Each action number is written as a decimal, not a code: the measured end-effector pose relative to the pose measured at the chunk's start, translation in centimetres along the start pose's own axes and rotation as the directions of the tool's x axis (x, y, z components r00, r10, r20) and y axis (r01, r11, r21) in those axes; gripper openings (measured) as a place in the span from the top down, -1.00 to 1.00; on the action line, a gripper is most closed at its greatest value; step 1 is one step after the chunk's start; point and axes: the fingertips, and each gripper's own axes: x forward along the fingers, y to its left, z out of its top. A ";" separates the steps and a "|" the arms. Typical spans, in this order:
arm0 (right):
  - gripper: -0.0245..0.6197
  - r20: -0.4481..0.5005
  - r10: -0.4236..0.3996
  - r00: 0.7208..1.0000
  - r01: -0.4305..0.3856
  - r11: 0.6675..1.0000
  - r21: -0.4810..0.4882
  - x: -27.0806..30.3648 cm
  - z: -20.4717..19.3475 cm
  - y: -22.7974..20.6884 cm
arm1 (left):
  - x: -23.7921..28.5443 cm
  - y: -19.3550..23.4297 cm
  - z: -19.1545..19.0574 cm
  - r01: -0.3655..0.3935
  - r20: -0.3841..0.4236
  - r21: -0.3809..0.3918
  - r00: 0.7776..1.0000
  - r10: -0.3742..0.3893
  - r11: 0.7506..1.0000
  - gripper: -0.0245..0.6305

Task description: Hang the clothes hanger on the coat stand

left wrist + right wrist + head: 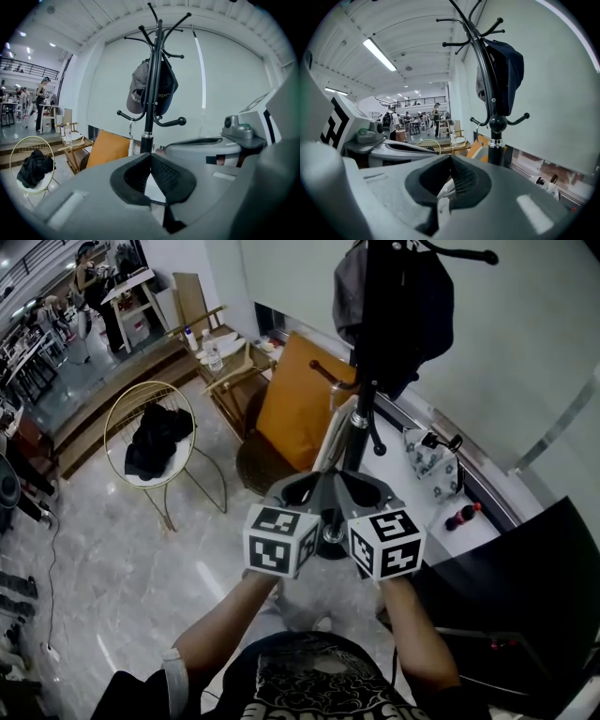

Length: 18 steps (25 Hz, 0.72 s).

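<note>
Both sets of fingers are clenched on nothing: your left gripper [151, 156] has its fingers [167, 177] met at the tips with only floor showing through the gap beneath. Your right gripper [451, 160] is the same, though something pale shows through its gap (it looks to lie beyond the fingers rather than in them). The two grippers sit side by side, just short of the stand [360, 432], so if you go in like this you will only nudge the hanger [130, 131] instead of taking it. Spread one pair first. The hanger appears to be low down just beside the pole, tucked against the orange board [291, 399]; whether it hangs from a lower peg or leans there, I cannot tell. That corner is tight, and a wide approach could knock the board or rock the stand. With the grippers this near each other, they may also clash as one opens. Higher up, a dark cap [151, 91] fills one side of the pegs, so lifting blindly could snag it or drag it off. As for the hanger itself, what shows is a thin metal hook over a pale body, slight and smooth. I judge it likely to swing or twist in a loose pinch, so grip the body, not the wire.
</note>
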 end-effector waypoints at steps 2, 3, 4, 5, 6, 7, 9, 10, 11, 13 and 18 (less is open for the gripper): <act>0.92 0.004 0.002 1.000 -0.002 1.000 -0.004 -0.3 0.1 0.1 | -0.1 -0.3 0.3 -0.001 0.010 0.000 1.000 0.001 1.000 0.91; 0.92 0.005 0.002 1.000 -0.002 1.000 -0.004 -0.5 0.1 0.1 | -0.1 -0.4 0.4 0.000 0.014 0.002 1.000 0.000 1.000 0.91; 0.92 0.006 0.001 1.000 -0.001 1.000 -0.002 -0.6 0.0 0.1 | -0.1 -0.7 0.3 0.002 0.015 0.003 1.000 -0.002 1.000 0.91; 0.92 0.007 -0.001 1.000 0.001 1.000 0.000 -0.9 -0.1 0.0 | 0.0 -0.9 0.3 0.005 0.016 0.004 1.000 -0.005 1.000 0.91; 0.92 0.008 -0.003 1.000 0.003 1.000 0.002 -1.1 -0.2 0.0 | 0.1 -1.1 0.2 0.007 0.017 0.003 1.000 -0.008 1.000 0.91; 0.92 0.009 -0.005 1.000 0.005 1.000 0.001 -1.2 -0.2 -0.1 | 0.1 -1.3 0.2 0.010 0.020 0.002 1.000 -0.010 1.000 0.91; 0.92 0.009 -0.010 1.000 0.010 1.000 -0.004 -1.4 -0.2 -0.1 | 0.2 -1.3 0.4 0.012 0.025 0.002 1.000 -0.012 1.000 0.91; 0.92 0.009 -0.012 1.000 0.012 1.000 -0.005 -1.4 -0.2 -0.2 | 0.2 -1.3 0.4 0.012 0.026 0.003 1.000 -0.012 1.000 0.91; 0.92 0.010 -0.015 1.000 0.015 1.000 -0.006 -1.5 -0.1 -0.3 | 0.3 -1.3 0.5 0.011 0.027 0.002 1.000 -0.011 1.000 0.91; 0.92 0.012 -0.018 1.000 0.018 1.000 -0.006 -1.5 0.0 -0.6 | 0.3 -1.2 0.6 0.006 0.027 0.001 1.000 -0.006 1.000 0.91; 0.92 0.014 -0.012 1.000 0.012 1.000 0.002 -1.4 0.2 -0.3 | 0.0 -0.9 0.7 -0.003 0.025 0.004 1.000 0.003 1.000 0.91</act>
